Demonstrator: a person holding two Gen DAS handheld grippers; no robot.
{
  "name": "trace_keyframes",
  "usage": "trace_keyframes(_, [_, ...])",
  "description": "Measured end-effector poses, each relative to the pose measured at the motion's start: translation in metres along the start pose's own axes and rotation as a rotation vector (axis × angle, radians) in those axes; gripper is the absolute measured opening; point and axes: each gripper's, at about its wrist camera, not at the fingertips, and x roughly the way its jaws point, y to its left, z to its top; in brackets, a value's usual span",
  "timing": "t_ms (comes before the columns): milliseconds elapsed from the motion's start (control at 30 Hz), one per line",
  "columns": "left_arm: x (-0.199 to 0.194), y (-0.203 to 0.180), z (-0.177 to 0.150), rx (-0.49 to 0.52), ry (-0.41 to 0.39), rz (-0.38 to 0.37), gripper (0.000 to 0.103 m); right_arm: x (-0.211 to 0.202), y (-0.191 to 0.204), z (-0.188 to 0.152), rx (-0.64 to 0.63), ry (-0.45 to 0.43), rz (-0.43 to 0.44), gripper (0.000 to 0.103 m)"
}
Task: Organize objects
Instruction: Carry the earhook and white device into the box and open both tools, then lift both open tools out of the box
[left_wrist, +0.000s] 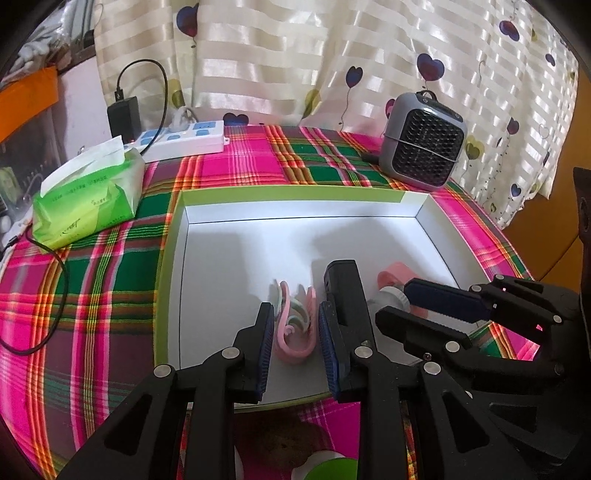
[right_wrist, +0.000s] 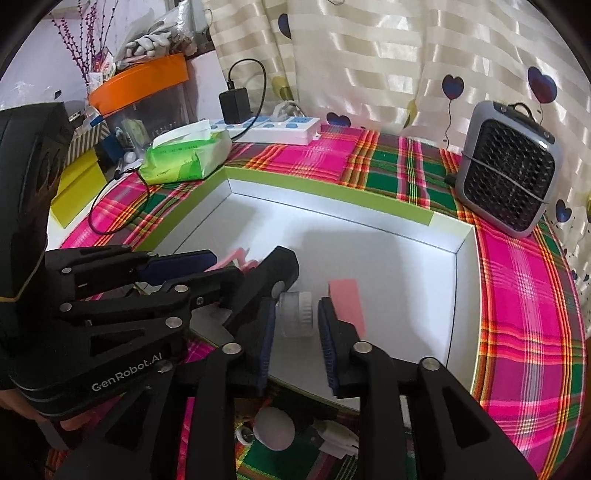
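A shallow white box with a green rim (left_wrist: 291, 194) (right_wrist: 325, 192) lies on the plaid cloth. In the left wrist view my left gripper (left_wrist: 295, 325) is open around a pink and pastel curved clip (left_wrist: 295, 328) lying in the box, pads apart from it. A black rectangular device (left_wrist: 343, 284) (right_wrist: 275, 273) lies beside it. My right gripper (right_wrist: 295, 317) stands around a small clear jar with a white lid (right_wrist: 297, 312); its pads look close to the jar. A pink card (right_wrist: 347, 299) lies just right of the jar.
A green tissue pack (left_wrist: 86, 199) (right_wrist: 184, 157), a white power strip with a black charger (left_wrist: 184, 138) (right_wrist: 280, 129) and a grey mini fan (left_wrist: 423, 142) (right_wrist: 506, 170) stand behind the box. White small objects (right_wrist: 275, 428) lie on the cloth near the front.
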Motion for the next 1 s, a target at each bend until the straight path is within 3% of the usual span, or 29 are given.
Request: trace_keyframes(1000, [-0.062,-0.021,-0.034,0.021,-0.091,0.013,0.023,-0.062,0.010,-0.026,-0.005,-0.125,0.019,0.032])
